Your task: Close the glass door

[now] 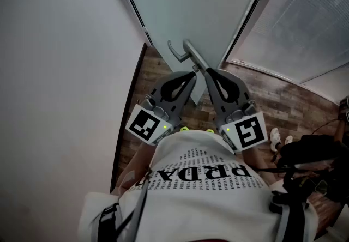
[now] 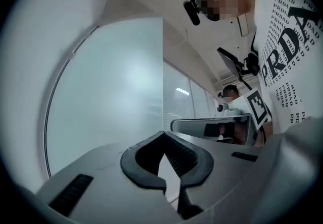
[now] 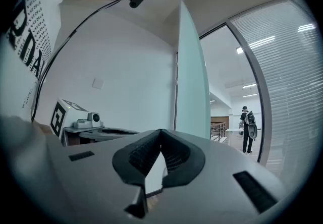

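Standing ajar, frosted glass door (image 1: 191, 1), left hand-held gripper (image 1: 192, 75) closed, right hand-held gripper (image 1: 206, 71) closed.

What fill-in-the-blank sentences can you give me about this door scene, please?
1. The frosted glass door stands ___, not closed.
2. The grey left gripper and grey right gripper both have their fingers ___, holding nothing.
3. The floor is made of brown ___ planks.
Missing words: open; shut; wooden.

- We see a brown wood-plank floor (image 1: 272, 99) running from the near left to the far right.
- Two white shoes (image 1: 276, 138) rest on it, near right.
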Available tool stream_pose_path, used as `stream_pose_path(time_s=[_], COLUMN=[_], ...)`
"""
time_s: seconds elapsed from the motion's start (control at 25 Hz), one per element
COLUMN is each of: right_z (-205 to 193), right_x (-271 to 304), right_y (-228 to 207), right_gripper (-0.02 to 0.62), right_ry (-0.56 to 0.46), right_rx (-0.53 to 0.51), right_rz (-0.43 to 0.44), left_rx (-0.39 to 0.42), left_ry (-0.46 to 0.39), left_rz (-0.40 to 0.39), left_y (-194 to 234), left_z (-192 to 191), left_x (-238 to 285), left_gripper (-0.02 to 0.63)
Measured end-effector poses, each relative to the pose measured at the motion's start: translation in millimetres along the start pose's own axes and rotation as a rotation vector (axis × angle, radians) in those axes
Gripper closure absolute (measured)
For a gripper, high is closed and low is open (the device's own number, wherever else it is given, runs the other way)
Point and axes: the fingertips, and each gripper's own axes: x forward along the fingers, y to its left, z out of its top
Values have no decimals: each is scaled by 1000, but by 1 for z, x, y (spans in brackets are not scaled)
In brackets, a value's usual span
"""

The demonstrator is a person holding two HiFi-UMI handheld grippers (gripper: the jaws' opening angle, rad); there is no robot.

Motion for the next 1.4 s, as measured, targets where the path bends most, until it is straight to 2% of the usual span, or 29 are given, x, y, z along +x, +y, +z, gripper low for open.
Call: stream_pose_path(time_s=[0.4, 0.56, 0.68, 0.72, 0.76, 0.8, 0.92, 1.16, 1.24, 1.4], right_z=[-2, 8, 13, 15, 17, 18, 15, 5, 7, 10], right_x=[-1, -9, -9, -9, -9, -8, -1, -2, -2, -3], right_y=[6, -9, -18, -20, -20, -20, -20, -11, -6, -2], right_gripper=[597, 597, 595, 576, 505, 491, 491, 501, 538, 540], right_ry=[17, -5, -5, -16, -20, -13, 11, -9, -2, 8], right_rx=[-21, -62, -93, -87, -82, -83, -104, -163, -159, -148], right_rz=[1, -121, -169, -175, -176, -173, -189, -191, -185, -178], left_rx=[39, 36, 43, 44, 44, 43, 40, 37, 32, 27], left_ry=[-30, -21, -12, -11, -11, -10, -4, -4, -1, 6], left_rz=[-11, -10, -11, -11, -11, -11, -11, -24, -28, -42], left_y=[3, 3, 6, 5, 4, 3, 4, 1, 3, 4], left_z=[3, 2, 5, 7, 9, 10, 8, -8, -7, -7], left_x=[-3, -5, -5, -5, -6, -8, -11, -10, -10, -9], left_gripper=[611, 612, 611, 611, 611, 611, 611, 611, 611, 611])
